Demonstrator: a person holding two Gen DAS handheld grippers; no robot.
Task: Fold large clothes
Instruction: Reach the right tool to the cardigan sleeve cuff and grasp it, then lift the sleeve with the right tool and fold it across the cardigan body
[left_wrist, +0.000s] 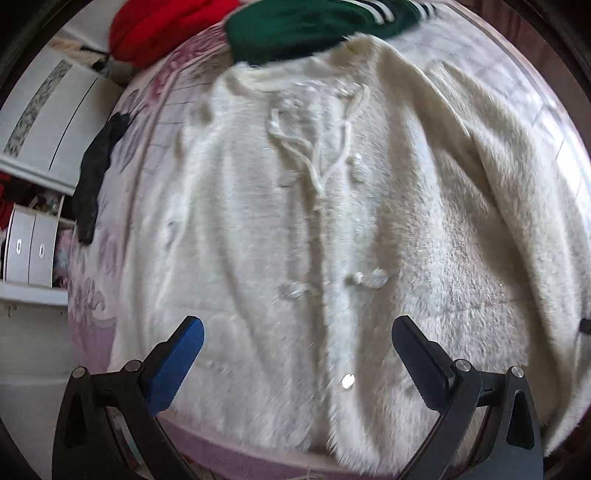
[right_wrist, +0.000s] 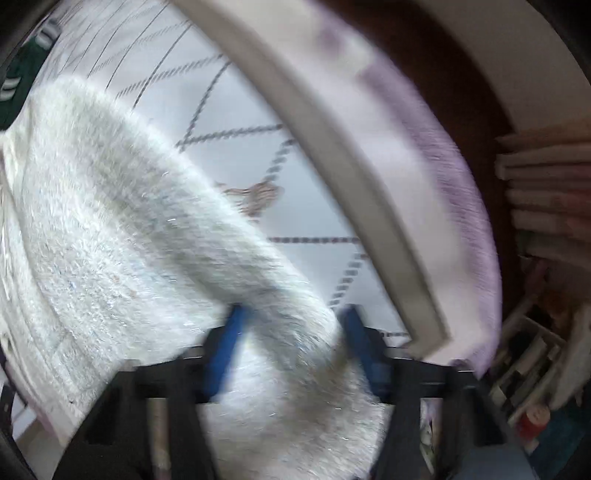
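Floral bedspread (left_wrist: 92, 295) under fluffy white cardigan (left_wrist: 295, 221)

White sweater (left_wrist: 258, 221): long-pile fluffy knit, matt, glinting threads; twisted cord lacing, clear glossy beads. Bed sheet (left_wrist: 92, 295): smooth printed cloth. Left tongs (left_wrist: 295, 354): matt blue pads, black matt plastic frame, shiny metal pins. Green garment (left_wrist: 295, 33): soft matt knit.

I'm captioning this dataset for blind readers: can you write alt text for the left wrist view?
A fluffy white cardigan lies spread flat on a floral bedspread, with the left tool open above its hem. Green, red and black garments lie around it.
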